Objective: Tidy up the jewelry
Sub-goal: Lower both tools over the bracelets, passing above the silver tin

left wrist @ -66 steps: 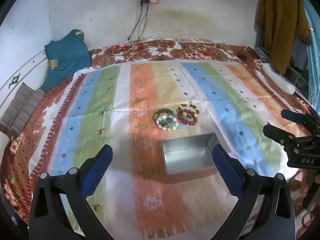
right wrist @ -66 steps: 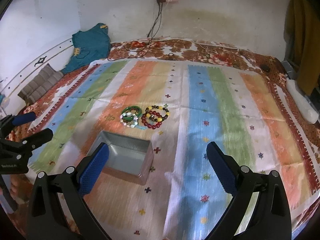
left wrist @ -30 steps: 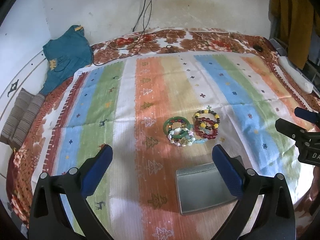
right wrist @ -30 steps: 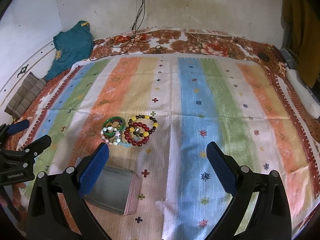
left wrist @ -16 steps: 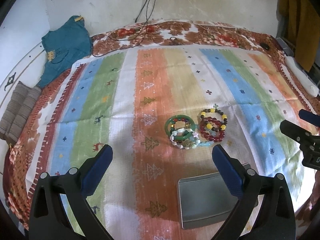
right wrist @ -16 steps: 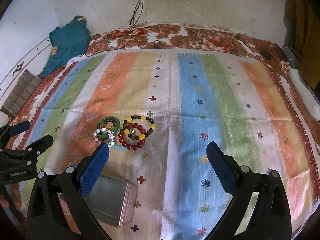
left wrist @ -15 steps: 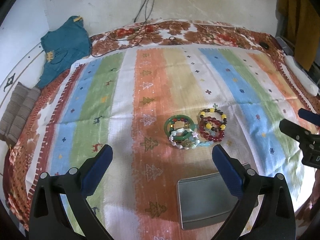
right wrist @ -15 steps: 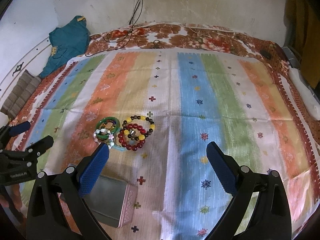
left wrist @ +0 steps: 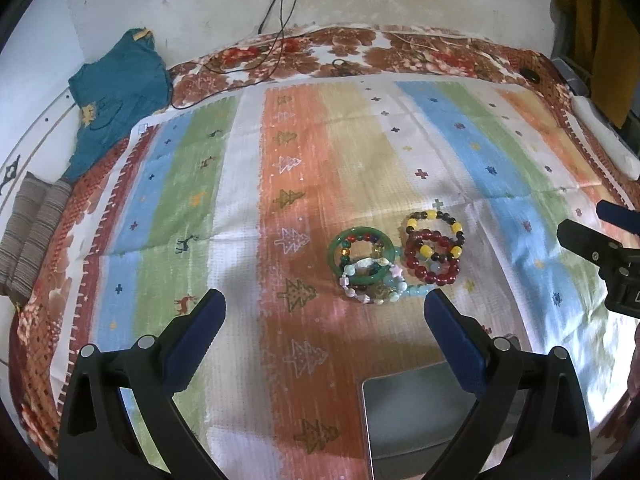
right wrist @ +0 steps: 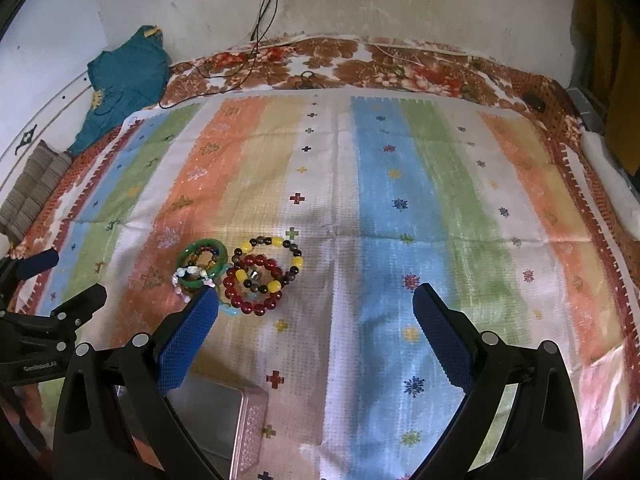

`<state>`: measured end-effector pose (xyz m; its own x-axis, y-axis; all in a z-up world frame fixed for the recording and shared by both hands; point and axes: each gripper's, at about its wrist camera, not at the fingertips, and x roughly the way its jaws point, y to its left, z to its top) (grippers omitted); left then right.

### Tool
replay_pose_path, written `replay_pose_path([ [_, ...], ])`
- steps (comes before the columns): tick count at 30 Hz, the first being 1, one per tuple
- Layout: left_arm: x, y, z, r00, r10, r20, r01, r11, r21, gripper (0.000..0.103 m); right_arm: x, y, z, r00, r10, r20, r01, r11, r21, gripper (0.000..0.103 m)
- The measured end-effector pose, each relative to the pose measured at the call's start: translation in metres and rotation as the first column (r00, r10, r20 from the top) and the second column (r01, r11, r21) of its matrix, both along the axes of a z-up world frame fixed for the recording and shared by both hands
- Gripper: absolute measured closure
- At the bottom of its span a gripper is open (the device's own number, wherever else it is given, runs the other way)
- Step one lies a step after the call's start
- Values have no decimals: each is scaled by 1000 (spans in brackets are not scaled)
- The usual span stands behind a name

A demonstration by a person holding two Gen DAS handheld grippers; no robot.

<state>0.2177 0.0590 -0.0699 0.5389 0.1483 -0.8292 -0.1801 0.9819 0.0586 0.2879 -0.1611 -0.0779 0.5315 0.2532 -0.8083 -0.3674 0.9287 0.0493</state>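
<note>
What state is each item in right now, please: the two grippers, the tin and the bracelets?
left gripper: open, holding nothing
right gripper: open, holding nothing
metal tin: open, no lid on it, nothing visible inside, partly hidden by the grippers
green bangle: lying flat on the cloth, beaded bracelets overlapping it
red bead bracelet: on the cloth, overlapping the yellow-and-dark bead bracelet

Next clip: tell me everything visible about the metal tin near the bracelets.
The tin is a shallow rectangular box of dull grey metal, open, with no lid on it and nothing visible inside. The right wrist view shows a pinkish patterned outer wall. It sits flat on the striped cloth, nearer the cameras than the bracelets and apart from them. Gripper fingers hide part of it in both views; nothing grips it.
</note>
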Motion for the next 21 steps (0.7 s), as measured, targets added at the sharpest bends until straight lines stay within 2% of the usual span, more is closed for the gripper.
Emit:
replay_pose_path([
  [21,31,19,-44,996,-16,-86,9,996,-86,6,34,24,-42,994,-5,-105,0,999,-52,4],
])
